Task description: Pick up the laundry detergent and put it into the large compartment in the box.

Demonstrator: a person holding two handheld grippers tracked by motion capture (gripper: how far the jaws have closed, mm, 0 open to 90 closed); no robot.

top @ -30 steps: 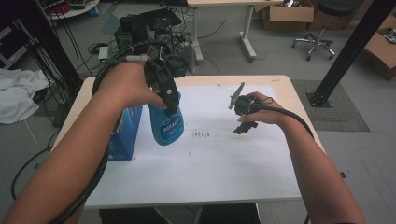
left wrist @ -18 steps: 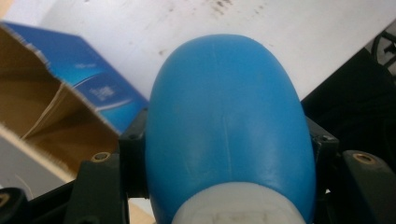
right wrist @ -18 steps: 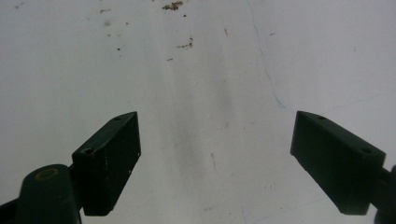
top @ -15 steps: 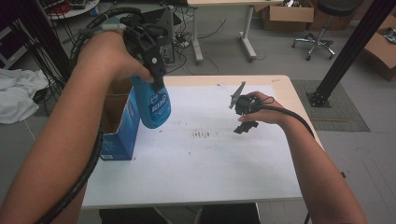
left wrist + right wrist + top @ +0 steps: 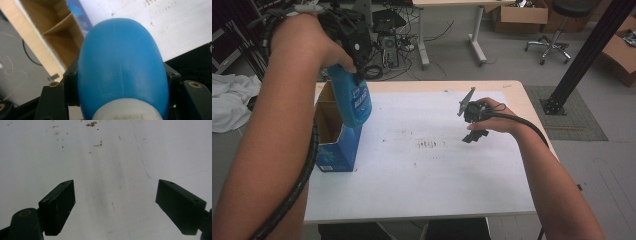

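My left gripper (image 5: 354, 60) is shut on a blue plastic bottle (image 5: 352, 100) and holds it in the air over the open top of a blue cardboard box (image 5: 332, 150) at the table's left edge. In the left gripper view the bottle (image 5: 122, 72) bulges between the two black jaws, with its white cap end near the camera and the box's brown inside (image 5: 57, 32) behind it. My right gripper (image 5: 474, 136) hangs low over the white tabletop (image 5: 422, 170) right of centre. Its jaws (image 5: 115, 207) stand wide apart with nothing between them.
The white tabletop carries small dark specks (image 5: 428, 145) near its middle. Beyond the far edge are cables, a desk leg (image 5: 422, 40), cardboard boxes and an office chair (image 5: 557, 30). A black post (image 5: 587, 55) rises at the right. White cloth (image 5: 229, 100) lies on the floor at left.
My left gripper has lifted the blue bottle up and to the left, from over the table beside the box to above the box's open top. The right gripper has stayed put.
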